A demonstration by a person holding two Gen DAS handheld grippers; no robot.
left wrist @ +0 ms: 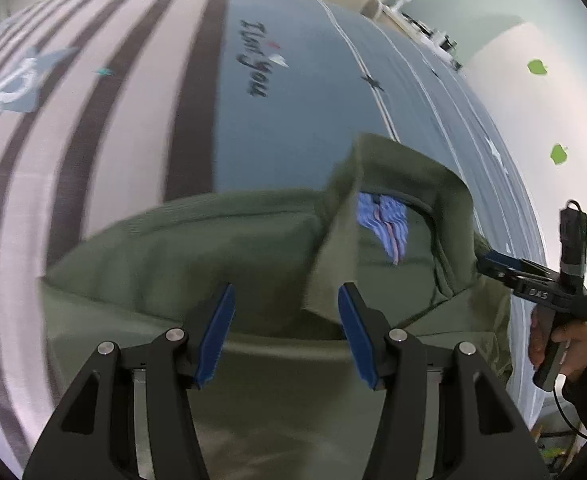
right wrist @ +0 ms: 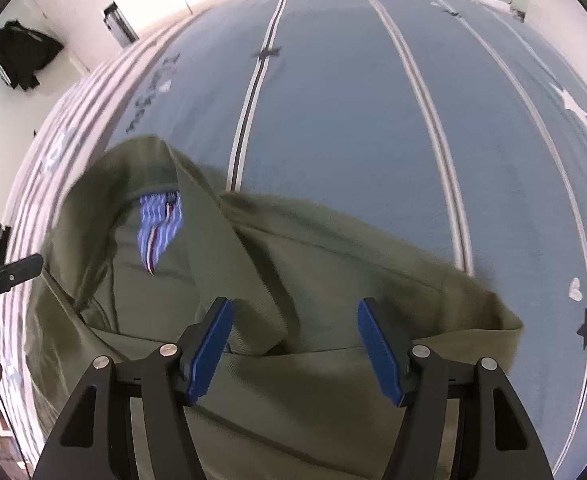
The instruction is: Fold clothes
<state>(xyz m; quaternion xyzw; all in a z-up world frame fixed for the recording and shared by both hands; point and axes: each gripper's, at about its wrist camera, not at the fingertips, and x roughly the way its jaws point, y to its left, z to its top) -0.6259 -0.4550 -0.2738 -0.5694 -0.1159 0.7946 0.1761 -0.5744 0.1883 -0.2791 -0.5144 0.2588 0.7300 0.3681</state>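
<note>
While both grippers hang over it, the olive shirt lies rumpled on the bed, on the blue band of the striped cover near the bed's near edge. Its collar is turned up and open, showing a blue striped label inside the neck; one flap of cloth stands folded over beside it. From the left wrist view, the left gripper has its blue-padded fingers spread apart with nothing between them, just above the shirt's lower cloth. To the right, the right gripper reaches toward the collar's outer edge, held by a hand in a dark sleeve; from this view I cannot tell how its fingers stand. The right wrist view settles it: the right gripper is open too, empty, poised over the shirt's middle, whose far hem lies across a white double stripe. Beyond the shirt the cover is bare and flat all the way to the far edge, leaving wide room. At the left edge, the pink and dark stripes run to the bedside, where a dark garment hangs on the wall. No containers show.
</note>
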